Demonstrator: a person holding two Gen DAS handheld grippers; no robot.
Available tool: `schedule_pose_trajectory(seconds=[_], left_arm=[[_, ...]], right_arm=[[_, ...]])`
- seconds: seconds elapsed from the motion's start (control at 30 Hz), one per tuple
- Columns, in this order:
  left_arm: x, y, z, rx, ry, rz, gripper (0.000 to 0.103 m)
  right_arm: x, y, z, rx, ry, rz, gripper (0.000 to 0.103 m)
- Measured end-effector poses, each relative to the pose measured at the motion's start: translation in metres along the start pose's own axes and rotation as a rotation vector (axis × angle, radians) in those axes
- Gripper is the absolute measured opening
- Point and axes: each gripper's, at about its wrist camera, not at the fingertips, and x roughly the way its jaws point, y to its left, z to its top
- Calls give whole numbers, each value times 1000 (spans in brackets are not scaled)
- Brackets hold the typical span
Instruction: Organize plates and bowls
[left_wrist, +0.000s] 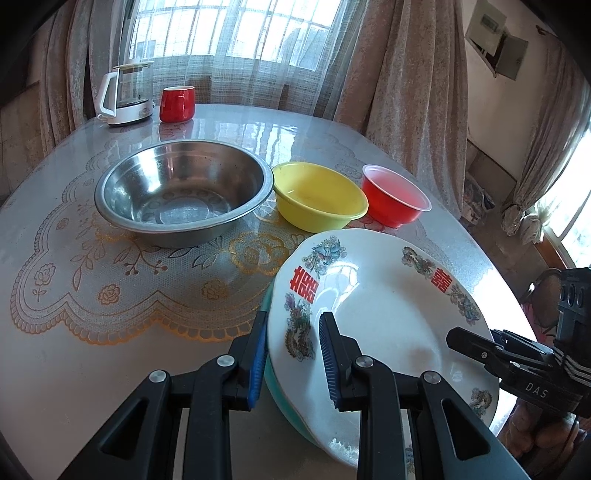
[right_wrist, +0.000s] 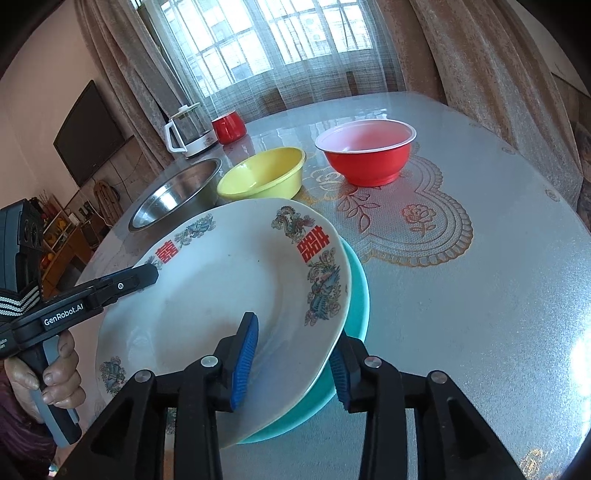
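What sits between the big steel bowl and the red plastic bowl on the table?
A yellow bowl, standing between the steel bowl and the red bowl. The left wrist view shows all three in a row.

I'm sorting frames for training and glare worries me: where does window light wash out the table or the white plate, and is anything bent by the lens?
Left wrist view: window glare streaks the table beyond the steel bowl, and a bright patch sits on the white plate. Right wrist view: a blown-out spot on the table's right edge; the curtains and table rim bow with fisheye distortion. Both are sharp.
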Motion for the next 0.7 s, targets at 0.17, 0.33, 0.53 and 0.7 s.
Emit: schedule_pose_trajectory(seconds=[0.17,0.33,0.53,0.7], left_arm=[[-4,2,-8,-13,-10,-4,28],[-5,-8,-13,44,-21,33,28],[-5,-9,-14,44,-22,42,28],[-4,-8,-13,35,-21,34,28]], right_arm=[[-12,-7,-6,42,-21,-10,38],[-14,5,-10,-3,-59,-34,24],[-10,3,-10,6,-70,-39,24],[-11,1,-10,19,-61,-27,24]])
